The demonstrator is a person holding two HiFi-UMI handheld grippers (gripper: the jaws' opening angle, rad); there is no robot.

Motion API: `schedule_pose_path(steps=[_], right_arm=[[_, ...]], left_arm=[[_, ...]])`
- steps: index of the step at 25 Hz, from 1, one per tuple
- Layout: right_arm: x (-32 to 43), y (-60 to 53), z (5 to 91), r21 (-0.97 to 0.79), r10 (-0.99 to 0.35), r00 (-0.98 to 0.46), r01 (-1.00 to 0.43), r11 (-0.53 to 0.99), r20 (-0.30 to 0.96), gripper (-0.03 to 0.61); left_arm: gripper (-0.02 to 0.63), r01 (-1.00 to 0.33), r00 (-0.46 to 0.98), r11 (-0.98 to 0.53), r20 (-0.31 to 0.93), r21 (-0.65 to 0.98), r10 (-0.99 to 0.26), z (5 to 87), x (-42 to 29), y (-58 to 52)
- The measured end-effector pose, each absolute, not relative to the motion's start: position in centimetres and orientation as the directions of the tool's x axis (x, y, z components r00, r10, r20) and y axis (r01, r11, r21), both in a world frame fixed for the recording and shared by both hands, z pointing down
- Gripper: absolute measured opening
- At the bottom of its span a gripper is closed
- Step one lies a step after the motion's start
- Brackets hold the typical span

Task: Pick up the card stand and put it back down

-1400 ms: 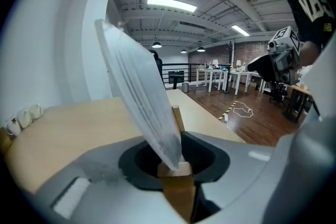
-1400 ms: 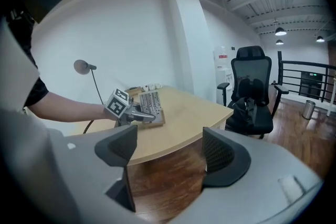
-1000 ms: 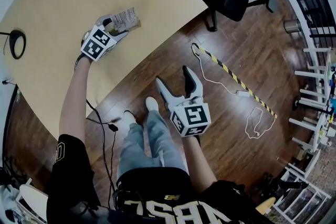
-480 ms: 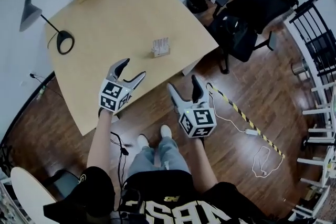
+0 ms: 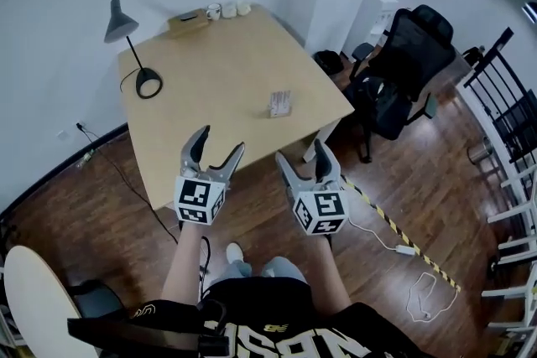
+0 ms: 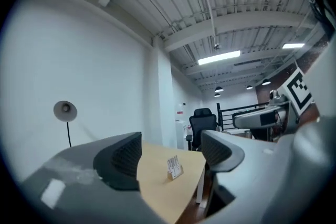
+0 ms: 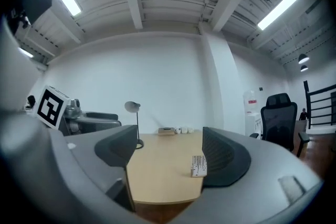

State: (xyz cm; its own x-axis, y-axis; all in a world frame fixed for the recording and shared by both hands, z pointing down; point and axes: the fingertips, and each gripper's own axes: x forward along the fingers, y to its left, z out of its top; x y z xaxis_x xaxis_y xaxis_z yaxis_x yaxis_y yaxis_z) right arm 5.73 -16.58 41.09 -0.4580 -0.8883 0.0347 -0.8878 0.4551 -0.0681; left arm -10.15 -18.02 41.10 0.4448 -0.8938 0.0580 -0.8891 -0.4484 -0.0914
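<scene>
The card stand (image 5: pixel 280 104), a small wooden block holding a white card, stands upright on the light wooden table (image 5: pixel 210 88) near its right edge. It also shows far off between the jaws in the left gripper view (image 6: pixel 175 167) and the right gripper view (image 7: pixel 199 166). My left gripper (image 5: pixel 218 148) is held off the table's near edge, open and empty. My right gripper (image 5: pixel 304 158) is beside it over the floor, also open with nothing between its fingers. Both are well short of the stand.
A black desk lamp (image 5: pixel 134 53) stands at the table's left. A wooden box (image 5: pixel 188 20) and small white cups (image 5: pixel 228 9) sit at the far edge. A black office chair (image 5: pixel 403 71) is right of the table. A striped cable strip (image 5: pixel 394 240) lies on the wood floor.
The left gripper has let go of the card stand and pulled back off the table. The stand rests on the table. The view has drawn back from the table, with both grippers now held side by side.
</scene>
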Motion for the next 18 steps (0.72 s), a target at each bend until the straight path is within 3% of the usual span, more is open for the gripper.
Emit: schedule_pose_path(steps=[5,13,18], right_arm=[[7.6,-11.7,38.5,0.048,-0.865,-0.502,-0.864,0.501,-0.02,0.396],[13.1,-2.5,41.4,0.004,-0.851,-0.522,-0.852,0.523,0.064,0.44],[15.6,0.1,38.1,0.038,-0.881,-0.473,-0.88,0.473,-0.004,0.44]], left_arm=[[0.401,-0.927,0.372,-0.371,-0.004,-0.047,-0.928,39.6,-8.0,-11.4],[0.41,-0.919,0.384,-0.384,0.015,-0.089,-0.923,39.4,-0.3,-1.5],[0.407,-0.915,0.391,-0.387,-0.018,-0.118,-0.92,37.1,1.1,0.4]])
